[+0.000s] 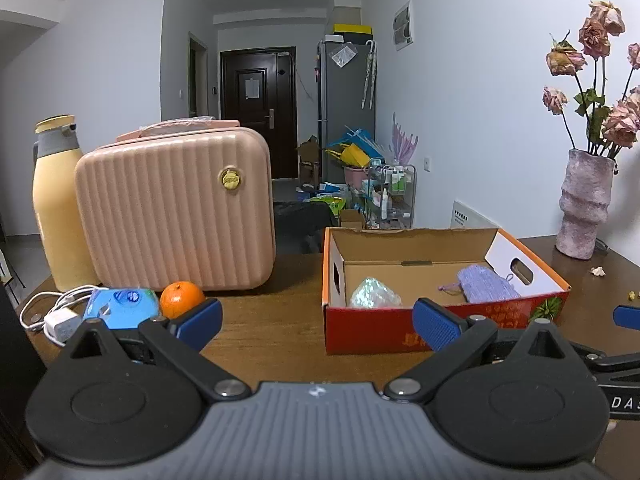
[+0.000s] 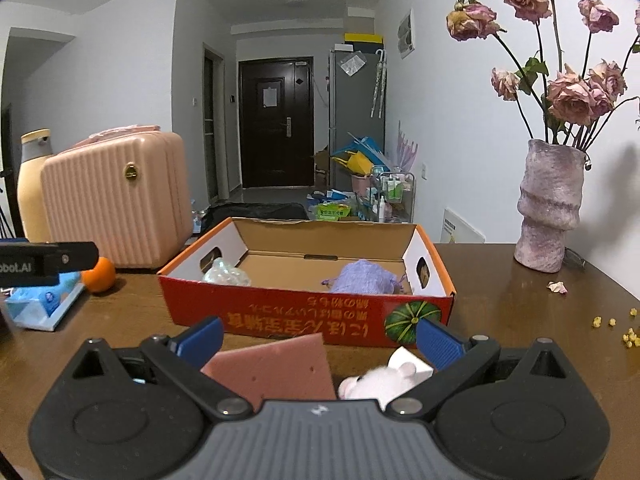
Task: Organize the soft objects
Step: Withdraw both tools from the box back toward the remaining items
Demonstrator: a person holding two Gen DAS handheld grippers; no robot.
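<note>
An open red cardboard box sits on the brown table. Inside lie a shiny crumpled wad at the left and a purple knit pouch at the right. My left gripper is open and empty, in front of the box's left corner. My right gripper is open, above a pink sponge and a small white plush toy that lie on the table before the box. A blue tissue pack lies at the left.
A pink ribbed case and a yellow jug stand at the back left, with an orange and a white charger cable in front. A vase of dried roses stands back right. Petals and crumbs lie nearby.
</note>
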